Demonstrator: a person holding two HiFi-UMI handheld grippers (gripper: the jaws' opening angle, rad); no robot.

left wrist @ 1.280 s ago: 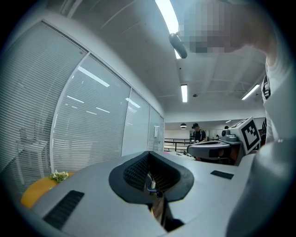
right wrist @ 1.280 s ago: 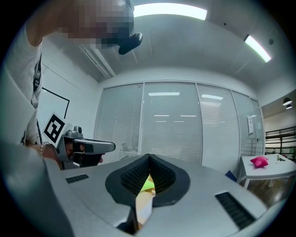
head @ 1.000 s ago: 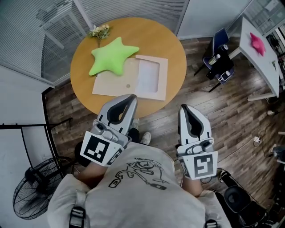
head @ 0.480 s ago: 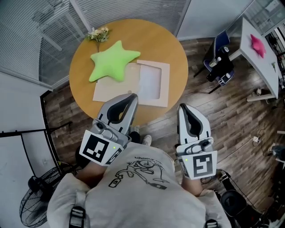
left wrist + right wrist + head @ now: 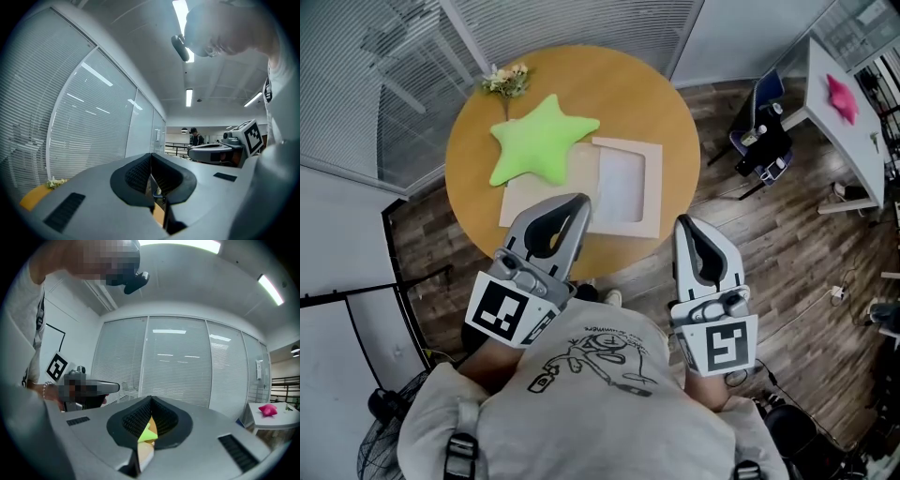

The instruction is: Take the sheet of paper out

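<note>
A white sheet of paper (image 5: 622,185) lies in the window of a flat beige folder (image 5: 546,194) on a round wooden table (image 5: 666,103). A green star-shaped cushion (image 5: 542,139) rests on the folder's left part. My left gripper (image 5: 579,200) is shut and empty, its tip over the table's near edge, just short of the folder. My right gripper (image 5: 682,223) is level and off the table's near right edge, jaws together, holding nothing. In the right gripper view the star cushion (image 5: 149,431) shows below the right gripper (image 5: 151,399). The left gripper (image 5: 151,154) points level.
A sprig of dried flowers (image 5: 508,79) lies at the table's far left. Slatted blinds and glass walls stand behind the table. A dark chair (image 5: 759,141) and a white desk (image 5: 844,131) with a pink object (image 5: 842,94) are at the right. A floor fan (image 5: 389,422) is at the lower left.
Both grippers have come forward toward the table together. The table with folder and cushion sits lower and nearer in the head view; the left tip now overlaps its near edge.
</note>
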